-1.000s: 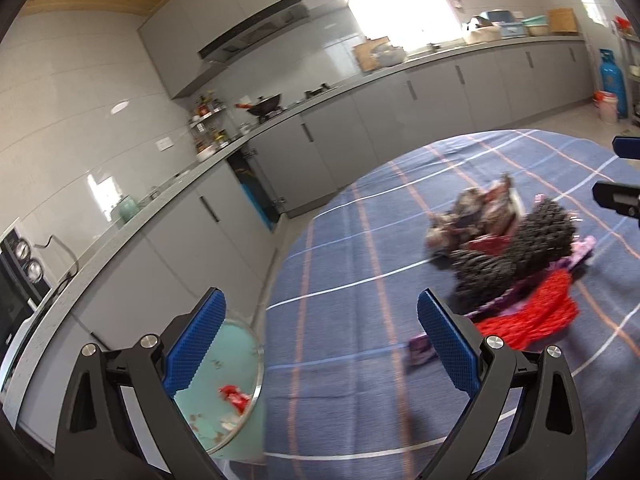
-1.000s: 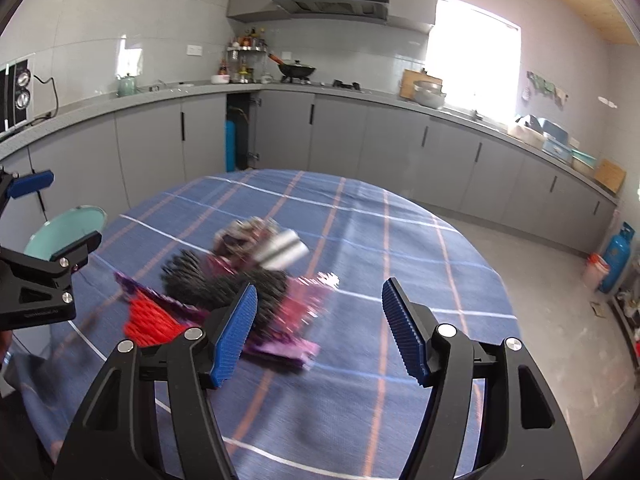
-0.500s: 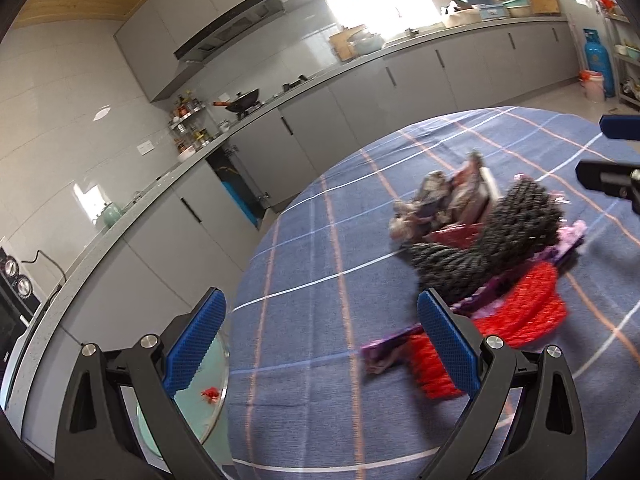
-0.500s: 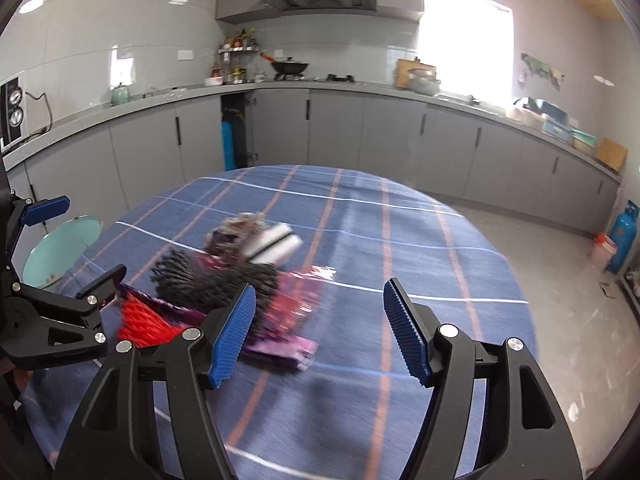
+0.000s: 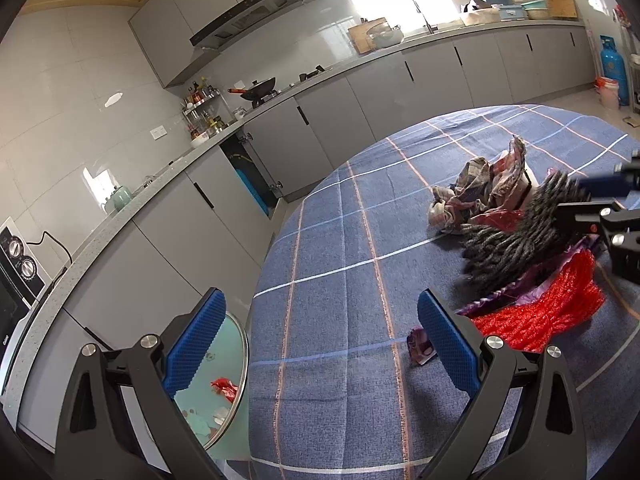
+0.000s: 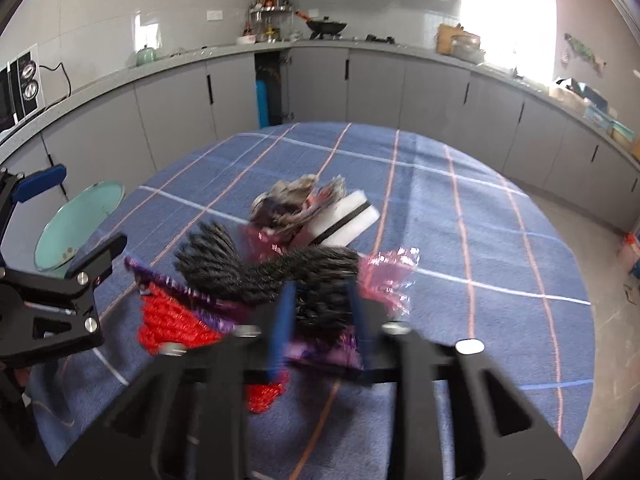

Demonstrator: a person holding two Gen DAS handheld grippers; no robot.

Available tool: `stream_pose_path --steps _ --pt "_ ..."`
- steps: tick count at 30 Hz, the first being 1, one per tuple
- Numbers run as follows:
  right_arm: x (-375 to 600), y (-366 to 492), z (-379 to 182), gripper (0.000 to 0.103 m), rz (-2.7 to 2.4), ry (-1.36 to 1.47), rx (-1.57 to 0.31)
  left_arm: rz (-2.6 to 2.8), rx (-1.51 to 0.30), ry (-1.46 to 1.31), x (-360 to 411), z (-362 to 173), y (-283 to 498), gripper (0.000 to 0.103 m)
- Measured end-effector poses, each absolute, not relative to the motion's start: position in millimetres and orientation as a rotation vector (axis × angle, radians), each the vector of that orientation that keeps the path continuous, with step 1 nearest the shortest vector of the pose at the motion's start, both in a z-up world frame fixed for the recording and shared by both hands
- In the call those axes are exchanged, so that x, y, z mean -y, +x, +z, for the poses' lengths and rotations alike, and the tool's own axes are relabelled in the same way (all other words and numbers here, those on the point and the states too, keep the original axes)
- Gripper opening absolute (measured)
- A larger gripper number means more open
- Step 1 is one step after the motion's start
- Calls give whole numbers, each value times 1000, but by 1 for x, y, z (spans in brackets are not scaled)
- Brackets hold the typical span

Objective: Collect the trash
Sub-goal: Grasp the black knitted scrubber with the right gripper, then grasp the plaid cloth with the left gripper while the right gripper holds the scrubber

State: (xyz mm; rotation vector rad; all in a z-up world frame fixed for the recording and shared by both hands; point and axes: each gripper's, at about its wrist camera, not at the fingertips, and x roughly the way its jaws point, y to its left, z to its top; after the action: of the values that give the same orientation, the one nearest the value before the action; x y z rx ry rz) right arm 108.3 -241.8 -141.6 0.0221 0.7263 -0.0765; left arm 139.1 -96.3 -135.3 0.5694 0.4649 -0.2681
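Note:
A trash pile lies on the blue checked tablecloth [image 5: 344, 292]: black foam netting [image 6: 272, 268] [image 5: 516, 236], red netting [image 6: 172, 320] [image 5: 536, 316], purple wrapper [image 6: 320, 350], pink plastic [image 6: 388, 280], crumpled wrappers [image 6: 292, 204] [image 5: 476, 192] and a white sponge [image 6: 344, 216]. My right gripper [image 6: 320, 316] has its jaws closed narrow around the black netting, blurred by motion. My left gripper [image 5: 320, 340] is open and empty at the table's left edge, apart from the pile. A teal bin [image 5: 216, 396] [image 6: 76, 224] stands beside the table with scraps inside.
Grey kitchen cabinets and a counter [image 6: 360, 80] ring the room behind the table. A blue gas cylinder [image 5: 612, 68] stands on the floor far right. The left gripper's body [image 6: 52, 292] shows at the left of the right wrist view.
My right gripper's jaws have gone from wide open to nearly closed around the black netting, moving down into the pile. My left gripper stayed open and shifted slightly by the bin.

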Motion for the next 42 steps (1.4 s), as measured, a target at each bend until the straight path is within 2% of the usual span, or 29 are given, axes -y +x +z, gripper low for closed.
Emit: stream_pose_path --steps 4,13,27,42 --pt "236 97 -136 10 -16 50 -679 -264 -473 549 92 -136 141 95" --pt "270 50 -94 9 -150 119 -497 -291 -464 550 95 -134 139 95" --pt "330 45 -114 10 -410 158 -500 -438 -423 572 160 -125 135 95" --pt "339 52 -121 10 -418 210 -503 -542 -451 574 222 -135 151 94"
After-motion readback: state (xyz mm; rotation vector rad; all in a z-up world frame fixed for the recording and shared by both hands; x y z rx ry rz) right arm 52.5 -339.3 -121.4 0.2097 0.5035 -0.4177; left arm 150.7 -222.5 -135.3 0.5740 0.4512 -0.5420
